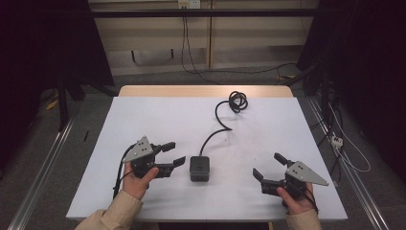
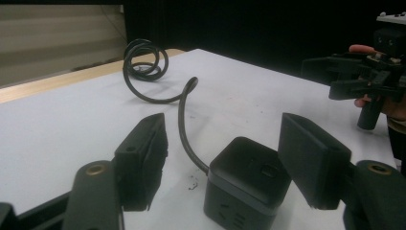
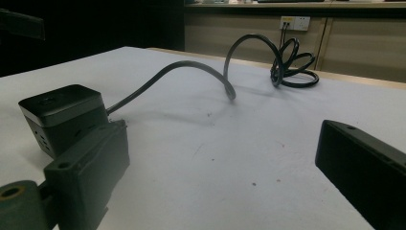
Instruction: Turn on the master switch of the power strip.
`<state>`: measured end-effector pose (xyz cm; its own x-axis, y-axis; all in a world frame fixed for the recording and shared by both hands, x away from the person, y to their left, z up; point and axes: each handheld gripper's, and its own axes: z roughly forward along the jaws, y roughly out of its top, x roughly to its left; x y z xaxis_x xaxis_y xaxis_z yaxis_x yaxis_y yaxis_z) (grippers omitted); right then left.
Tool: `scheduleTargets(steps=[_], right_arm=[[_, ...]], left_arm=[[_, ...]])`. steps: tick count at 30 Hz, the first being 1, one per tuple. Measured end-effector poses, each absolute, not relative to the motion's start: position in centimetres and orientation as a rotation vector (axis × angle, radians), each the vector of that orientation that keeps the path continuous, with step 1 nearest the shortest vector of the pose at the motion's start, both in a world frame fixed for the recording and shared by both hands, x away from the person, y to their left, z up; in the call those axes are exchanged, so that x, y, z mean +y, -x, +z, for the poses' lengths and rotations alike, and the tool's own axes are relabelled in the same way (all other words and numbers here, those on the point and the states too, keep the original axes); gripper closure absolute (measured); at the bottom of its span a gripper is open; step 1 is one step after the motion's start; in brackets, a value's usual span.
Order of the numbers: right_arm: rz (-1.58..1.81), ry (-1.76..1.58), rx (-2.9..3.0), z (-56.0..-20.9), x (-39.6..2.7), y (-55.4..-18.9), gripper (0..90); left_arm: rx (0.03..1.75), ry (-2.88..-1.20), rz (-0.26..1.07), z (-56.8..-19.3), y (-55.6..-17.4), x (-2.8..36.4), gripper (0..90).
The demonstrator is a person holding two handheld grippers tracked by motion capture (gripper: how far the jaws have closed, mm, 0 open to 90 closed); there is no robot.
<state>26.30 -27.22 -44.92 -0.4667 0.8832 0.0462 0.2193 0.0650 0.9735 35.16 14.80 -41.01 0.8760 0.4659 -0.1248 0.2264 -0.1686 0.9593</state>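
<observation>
A black cube-shaped power socket [image 1: 199, 167] sits on the white table [image 1: 143, 120] near its front middle. Its black cable [image 1: 216, 117] runs back to a coil [image 1: 238, 101] near the far edge. My left gripper [image 1: 176, 153] lies just left of the cube, pointing at it, jaws open and not touching it. In the left gripper view the cube [image 2: 246, 179] stands just ahead of the open gripper [image 2: 225, 136], closer to its right jaw. My right gripper [image 1: 267, 164] rests at the front right, open with nothing in it. In the right gripper view the cube [image 3: 62, 115] shows behind the left jaw.
The table's wooden far edge [image 1: 206, 91] lies behind the coil. Metal rails [image 1: 43, 163] run along the floor on both sides. Loose cables and a white plug strip [image 1: 336, 140] lie on the floor at the right.
</observation>
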Motion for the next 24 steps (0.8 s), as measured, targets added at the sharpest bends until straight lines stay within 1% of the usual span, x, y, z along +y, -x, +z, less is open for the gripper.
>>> scheduleTargets(steps=[1,3,9,21,23,24], right_arm=[[1.436,-1.101,1.754,-44.9,-27.2,-26.3,4.1],[1.436,-1.103,1.756,-44.9,-27.2,-26.3,4.1],[1.434,-1.101,1.755,-44.9,-27.2,-26.3,4.3],[1.431,-1.097,1.752,-44.8,-27.2,-26.2,4.7],[1.432,-1.096,1.752,-44.8,-27.2,-26.2,4.8],[1.432,-1.096,1.752,-44.8,-27.2,-26.2,4.8]], left_arm=[[0.53,-1.758,0.232,-41.0,-35.2,14.8,34.9],[0.533,-1.762,0.233,-41.0,-35.2,14.7,39.3],[0.54,-1.767,0.218,-41.0,-35.3,14.5,47.1],[0.51,-1.785,0.174,-40.9,-35.3,13.8,58.5],[0.507,-1.787,0.165,-40.9,-35.3,13.7,61.5],[0.505,-1.792,0.163,-40.9,-35.3,13.7,61.5]])
